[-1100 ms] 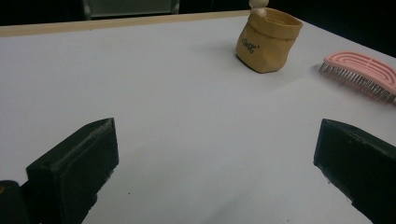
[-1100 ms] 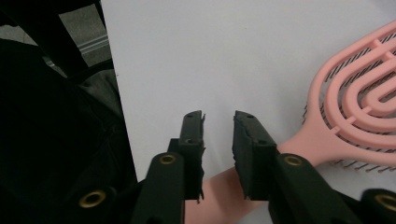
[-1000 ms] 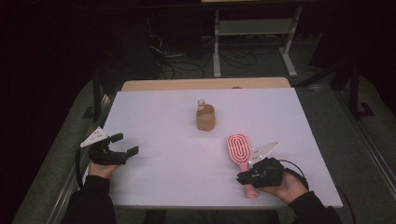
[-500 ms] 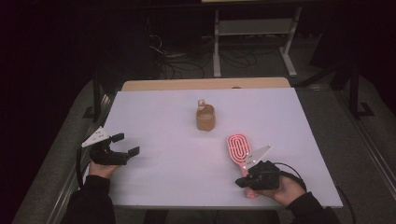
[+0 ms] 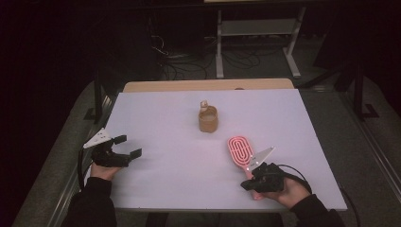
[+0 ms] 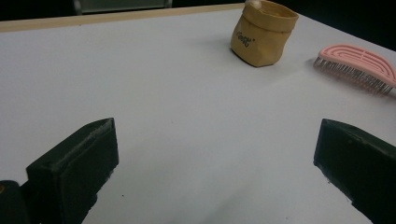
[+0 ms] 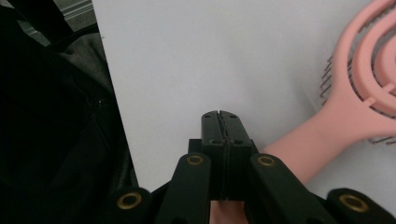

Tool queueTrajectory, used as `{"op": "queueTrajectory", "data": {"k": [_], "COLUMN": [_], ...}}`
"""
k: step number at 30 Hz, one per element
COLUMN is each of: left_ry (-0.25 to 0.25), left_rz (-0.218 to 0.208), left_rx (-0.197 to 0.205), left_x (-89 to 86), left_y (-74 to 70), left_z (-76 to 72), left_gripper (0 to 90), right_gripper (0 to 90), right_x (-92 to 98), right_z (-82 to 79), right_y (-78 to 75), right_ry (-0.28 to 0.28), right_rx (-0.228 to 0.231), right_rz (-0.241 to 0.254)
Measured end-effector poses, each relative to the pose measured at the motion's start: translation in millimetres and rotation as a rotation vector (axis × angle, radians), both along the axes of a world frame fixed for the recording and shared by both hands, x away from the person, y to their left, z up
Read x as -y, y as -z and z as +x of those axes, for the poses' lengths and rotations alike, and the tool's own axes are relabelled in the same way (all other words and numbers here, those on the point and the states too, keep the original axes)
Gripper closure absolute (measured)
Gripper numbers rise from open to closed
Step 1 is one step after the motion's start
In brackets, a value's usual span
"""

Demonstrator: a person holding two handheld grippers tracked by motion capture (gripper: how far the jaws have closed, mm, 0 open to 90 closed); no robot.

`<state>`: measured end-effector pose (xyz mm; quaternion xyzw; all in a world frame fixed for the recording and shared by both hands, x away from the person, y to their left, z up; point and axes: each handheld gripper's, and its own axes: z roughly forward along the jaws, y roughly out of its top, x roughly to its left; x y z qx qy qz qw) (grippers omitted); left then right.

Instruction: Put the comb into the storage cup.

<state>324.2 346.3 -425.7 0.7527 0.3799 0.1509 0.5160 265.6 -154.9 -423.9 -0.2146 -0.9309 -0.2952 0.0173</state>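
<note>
A pink hairbrush [image 5: 240, 150] lies bristles-down on the white table top [image 5: 161, 113], right of centre. My right gripper [image 5: 244, 184] hovers over its handle near the front edge, pointing left. In the right gripper view its jaws [image 7: 219, 114] are shut pad to pad, and the pink handle [image 7: 303, 149] runs beneath and beside them, not between the tips. At the table's left edge my left gripper [image 5: 128, 145] is open and holds nothing. The left gripper view shows its jaws [image 6: 217, 128] wide apart over bare table, with the brush [image 6: 357, 63] far off to the right.
A small tan paper pouch [image 5: 208, 121] stands upright at the middle of the table with a pale item poking out of it; it also appears as the pouch [image 6: 264, 37] in the left gripper view. A wooden strip [image 5: 208, 85] borders the far edge. Dark floor with cables lies beyond.
The right gripper's jaws have closed together and it has turned a little toward the left over the brush handle. The left gripper, brush and pouch have stayed where they were.
</note>
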Motion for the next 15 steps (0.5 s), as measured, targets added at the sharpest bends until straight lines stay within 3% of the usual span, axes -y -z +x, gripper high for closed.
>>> {"op": "queueTrajectory", "data": {"k": [15], "left_ry": [0.000], "left_rz": [0.001], "left_rx": [0.003], "left_x": [0.0], "left_y": [-0.7], "left_z": [-0.7], "left_gripper": [0.0], "right_gripper": [88.0], "right_x": [8.9], "right_z": [1.4], "right_y": [2.0], "right_ry": [0.032], "right_rx": [-0.002], "right_rz": [-0.022]}}
